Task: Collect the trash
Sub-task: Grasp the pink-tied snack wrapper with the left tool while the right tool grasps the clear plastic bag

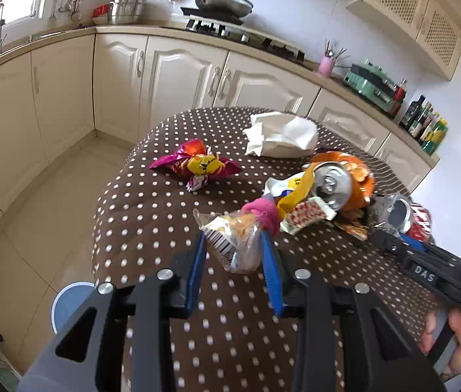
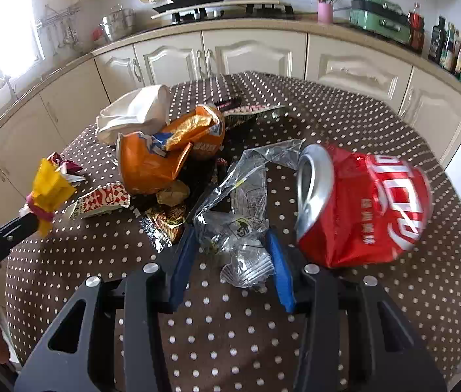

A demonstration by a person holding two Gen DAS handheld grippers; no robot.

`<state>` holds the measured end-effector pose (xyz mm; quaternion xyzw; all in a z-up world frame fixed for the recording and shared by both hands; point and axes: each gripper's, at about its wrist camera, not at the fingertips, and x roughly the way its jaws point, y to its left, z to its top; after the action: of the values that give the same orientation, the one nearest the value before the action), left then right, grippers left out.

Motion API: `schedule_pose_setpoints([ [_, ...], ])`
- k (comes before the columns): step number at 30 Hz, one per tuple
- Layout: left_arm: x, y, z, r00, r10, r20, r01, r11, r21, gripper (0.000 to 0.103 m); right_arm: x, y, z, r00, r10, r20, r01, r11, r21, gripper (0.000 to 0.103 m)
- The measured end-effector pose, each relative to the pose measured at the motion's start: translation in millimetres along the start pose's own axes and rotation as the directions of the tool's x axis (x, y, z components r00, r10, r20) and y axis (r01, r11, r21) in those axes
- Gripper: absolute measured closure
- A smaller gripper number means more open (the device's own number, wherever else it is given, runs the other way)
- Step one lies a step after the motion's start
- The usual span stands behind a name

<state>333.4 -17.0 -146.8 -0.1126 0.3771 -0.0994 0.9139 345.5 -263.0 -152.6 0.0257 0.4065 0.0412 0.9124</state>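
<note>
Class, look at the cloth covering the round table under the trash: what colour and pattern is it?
The tablecloth is dark brown with small white polka dots, clearest in the right wrist view.

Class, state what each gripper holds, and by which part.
Left gripper: clear snack bag, by its near barcode end. Right gripper: crumpled clear plastic wrapper, around its middle.

Near the table (image 2: 394,310) edge the cloth lies bare. Ahead, wrappers crowd the middle; a red can (image 2: 364,205) blocks the right, an orange bag (image 2: 152,163) and napkin (image 1: 279,135) behind.
</note>
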Motion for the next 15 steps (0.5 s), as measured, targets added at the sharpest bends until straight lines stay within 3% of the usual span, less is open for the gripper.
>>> schedule_pose_setpoints([
  [8,-55.2,0.9,-21.0,0.998,-0.023,0.064,0.023,1.000,0.008,0.070,-62.7,30.1,-25.6,0.990,0.075,0.122,-0.074,0.997,-0.011,0.062],
  [13,-89.7,13.6,-37.6,0.994,-0.010,0.106,0.011,1.000,-0.011,0.070,-88.1,86.2,-38.5,0.969,0.201,0.142,-0.185,0.975,-0.123,0.062],
  [15,-103.7,25.0,-46.4,0.993,0.026,0.119,-0.024,0.999,-0.023,0.070,-90.7,112.4,-44.0,0.957,0.258,0.130,-0.235,0.958,-0.166,0.062],
])
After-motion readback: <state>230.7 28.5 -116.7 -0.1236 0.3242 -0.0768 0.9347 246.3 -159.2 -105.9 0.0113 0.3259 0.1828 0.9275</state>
